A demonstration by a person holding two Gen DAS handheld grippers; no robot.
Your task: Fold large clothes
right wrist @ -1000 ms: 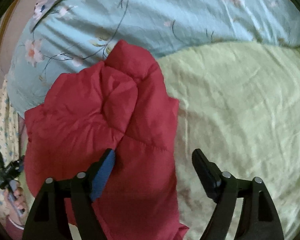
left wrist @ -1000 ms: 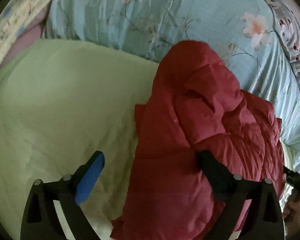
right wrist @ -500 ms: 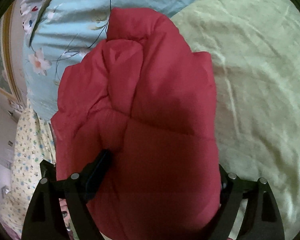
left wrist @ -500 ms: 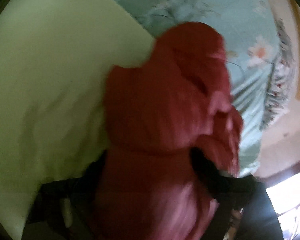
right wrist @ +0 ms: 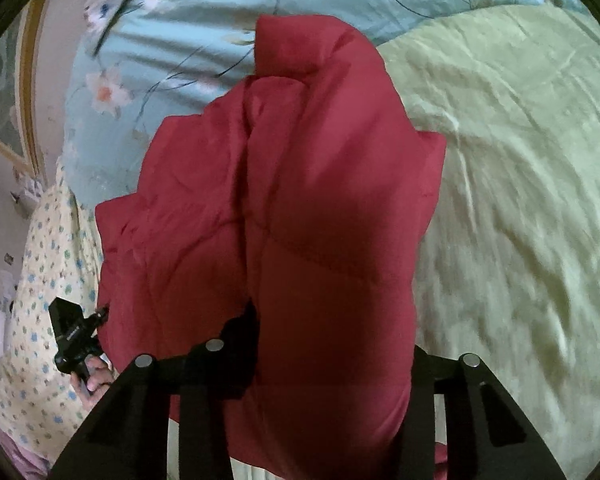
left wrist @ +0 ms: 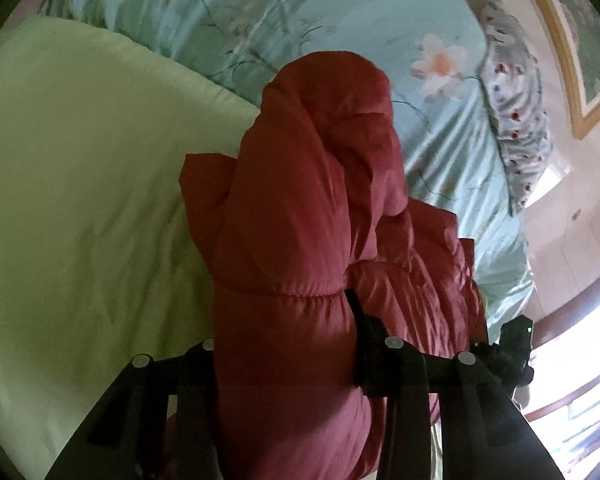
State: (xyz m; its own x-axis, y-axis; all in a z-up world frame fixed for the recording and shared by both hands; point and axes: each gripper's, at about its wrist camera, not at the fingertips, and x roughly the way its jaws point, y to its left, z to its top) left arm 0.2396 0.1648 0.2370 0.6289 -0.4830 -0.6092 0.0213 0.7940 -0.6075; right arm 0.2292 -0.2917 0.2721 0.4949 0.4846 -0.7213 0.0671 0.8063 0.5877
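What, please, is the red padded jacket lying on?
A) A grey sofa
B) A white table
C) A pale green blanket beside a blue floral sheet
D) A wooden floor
C: the jacket lies partly on the green blanket, with the floral sheet behind it.

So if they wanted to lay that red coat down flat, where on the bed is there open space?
The widest free patch is the pale green blanket, bare beside the red puffy jacket. The blue floral sheet beyond the jacket's far end is also bare. It is crowded near the bed edge, where the left gripper and right gripper both clamp the jacket.
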